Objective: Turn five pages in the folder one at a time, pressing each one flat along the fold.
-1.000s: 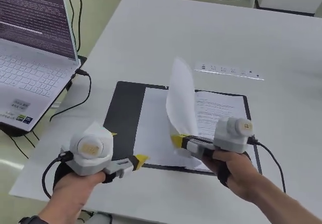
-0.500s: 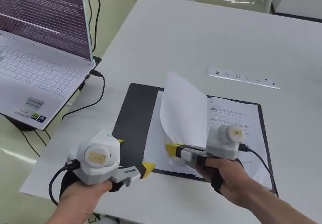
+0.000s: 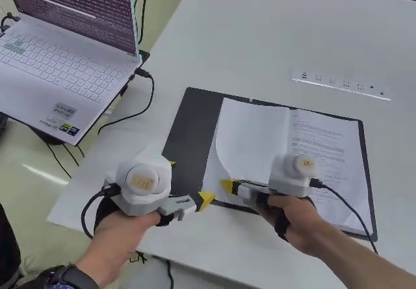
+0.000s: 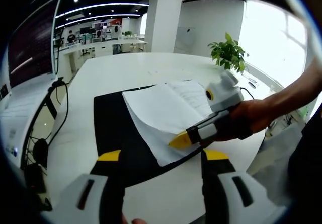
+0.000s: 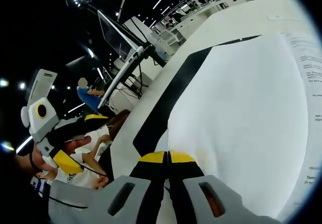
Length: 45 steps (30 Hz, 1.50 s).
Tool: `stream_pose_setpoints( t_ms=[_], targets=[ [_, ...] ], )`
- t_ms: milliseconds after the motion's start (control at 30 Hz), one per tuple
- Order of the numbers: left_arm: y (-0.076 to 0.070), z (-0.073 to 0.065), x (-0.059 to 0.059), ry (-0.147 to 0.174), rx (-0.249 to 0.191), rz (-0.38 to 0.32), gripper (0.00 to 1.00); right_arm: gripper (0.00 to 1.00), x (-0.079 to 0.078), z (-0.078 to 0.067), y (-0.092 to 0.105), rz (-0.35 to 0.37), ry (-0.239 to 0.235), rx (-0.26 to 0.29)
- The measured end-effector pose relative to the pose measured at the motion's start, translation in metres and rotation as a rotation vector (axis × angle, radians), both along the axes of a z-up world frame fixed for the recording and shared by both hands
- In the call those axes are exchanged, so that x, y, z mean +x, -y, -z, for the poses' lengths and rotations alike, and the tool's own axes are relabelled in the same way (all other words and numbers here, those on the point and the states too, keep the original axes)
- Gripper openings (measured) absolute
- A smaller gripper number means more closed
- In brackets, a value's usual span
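The black folder [image 3: 194, 130] lies open on the white table, with a printed page [image 3: 328, 152] on its right half. A blank white page [image 3: 250, 139] curves low over the folder's middle and left side. My right gripper [image 3: 227, 186] is shut on this page's bottom corner; in the right gripper view its yellow tips [image 5: 167, 157] meet on the page [image 5: 241, 108]. My left gripper [image 3: 205, 200] hovers open just left of it, by the folder's near edge. Seen from the left gripper view, its jaws [image 4: 162, 155] stand apart, facing the right gripper [image 4: 179, 140] and the folder [image 4: 108, 128].
An open laptop [image 3: 65, 62] sits at the far left with a black cable [image 3: 133, 110] trailing towards the folder. A white power strip [image 3: 341, 84] lies behind the folder. The table's near edge [image 3: 97, 227] runs just under my left hand. A potted plant [image 4: 229, 55] stands beyond the table.
The right gripper has carried the page from nearly upright down and to the left, so it now curves low over the folder. The head camera has shifted, and the left gripper stays near the folder's edge.
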<state>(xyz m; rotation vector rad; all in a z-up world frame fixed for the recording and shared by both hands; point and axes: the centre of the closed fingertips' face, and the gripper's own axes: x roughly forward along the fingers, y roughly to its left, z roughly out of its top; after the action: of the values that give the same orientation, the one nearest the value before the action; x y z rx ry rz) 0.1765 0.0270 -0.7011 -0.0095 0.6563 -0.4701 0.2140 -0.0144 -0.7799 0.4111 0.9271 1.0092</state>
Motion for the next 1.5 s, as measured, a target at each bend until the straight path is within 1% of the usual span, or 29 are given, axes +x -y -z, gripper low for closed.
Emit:
stream_pose_setpoints(
  t_ms=[133,167,233,300,367,433,500,533,600,667,733,800,833,867,900,967,1033,1167,1200,1267,1300,1367,1500],
  targets=[
    [-0.001,0.001,0.001,-0.004,0.001,-0.002,0.61,0.00,0.003,0.005,-0.006,0.012,-0.015,-0.003],
    [-0.001,0.001,0.001,-0.005,0.001,-0.003,0.61,0.00,0.004,0.007,-0.006,0.017,-0.023,-0.009],
    [-0.002,0.002,0.001,-0.008,0.001,-0.005,0.61,0.00,0.004,0.011,-0.006,0.020,-0.025,-0.018],
    [-0.003,0.004,0.000,-0.010,0.002,-0.004,0.61,0.00,0.004,0.014,-0.005,0.031,-0.037,-0.015],
    [-0.003,0.005,0.000,-0.014,0.003,-0.004,0.61,0.00,0.004,0.012,-0.005,0.040,-0.045,-0.004],
    [-0.004,0.007,0.000,-0.018,0.003,-0.003,0.61,0.00,0.004,0.010,-0.006,0.041,-0.039,-0.003],
    [-0.004,0.008,0.000,-0.021,0.004,-0.001,0.61,0.05,0.002,0.008,-0.009,0.032,-0.055,0.016],
    [-0.004,0.008,0.001,-0.021,0.004,0.000,0.61,0.07,0.001,0.006,-0.010,0.027,-0.053,0.025],
    [-0.003,0.007,0.001,-0.021,0.006,0.002,0.61,0.09,0.000,0.005,-0.011,0.019,-0.034,0.018],
    [-0.002,0.007,0.002,-0.021,0.006,0.003,0.61,0.13,-0.001,0.003,-0.012,0.015,-0.036,0.029],
    [-0.002,0.007,0.002,-0.023,0.007,0.003,0.61,0.17,-0.002,0.001,-0.013,0.020,-0.056,0.046],
    [0.000,0.007,0.002,-0.025,0.002,0.004,0.61,0.24,-0.006,-0.005,-0.014,0.017,-0.079,0.081],
    [0.000,0.007,0.002,-0.025,0.001,0.005,0.61,0.28,-0.008,-0.008,-0.015,0.011,-0.071,0.097],
    [0.001,0.007,0.002,-0.026,0.002,0.008,0.61,0.32,-0.010,-0.010,-0.015,0.000,-0.061,0.101],
    [0.002,0.007,0.001,-0.026,0.004,0.011,0.61,0.33,-0.014,-0.012,-0.014,-0.009,-0.059,0.102],
    [0.004,0.008,0.001,-0.027,0.006,0.019,0.61,0.36,-0.015,-0.012,-0.011,-0.022,-0.053,0.101],
    [0.006,0.008,0.001,-0.027,0.005,0.022,0.61,0.36,-0.015,-0.013,-0.006,-0.020,-0.037,0.093],
    [0.009,0.008,0.003,-0.027,-0.003,0.023,0.60,0.41,-0.017,-0.021,0.004,-0.015,-0.019,0.093],
    [0.011,0.009,0.003,-0.027,-0.001,0.025,0.60,0.42,-0.019,-0.025,0.008,-0.032,0.005,0.087],
    [0.012,0.009,0.003,-0.026,0.004,0.029,0.59,0.43,-0.022,-0.028,0.014,-0.039,0.014,0.088],
    [0.012,0.010,0.003,-0.027,0.004,0.031,0.59,0.43,-0.024,-0.031,0.020,-0.043,0.027,0.086],
    [0.014,0.011,0.004,-0.028,-0.001,0.030,0.58,0.44,-0.023,-0.035,0.031,-0.034,0.057,0.071],
    [0.019,0.011,0.009,-0.029,-0.014,0.031,0.56,0.44,-0.018,-0.040,0.055,-0.002,0.087,0.051]
  ],
)
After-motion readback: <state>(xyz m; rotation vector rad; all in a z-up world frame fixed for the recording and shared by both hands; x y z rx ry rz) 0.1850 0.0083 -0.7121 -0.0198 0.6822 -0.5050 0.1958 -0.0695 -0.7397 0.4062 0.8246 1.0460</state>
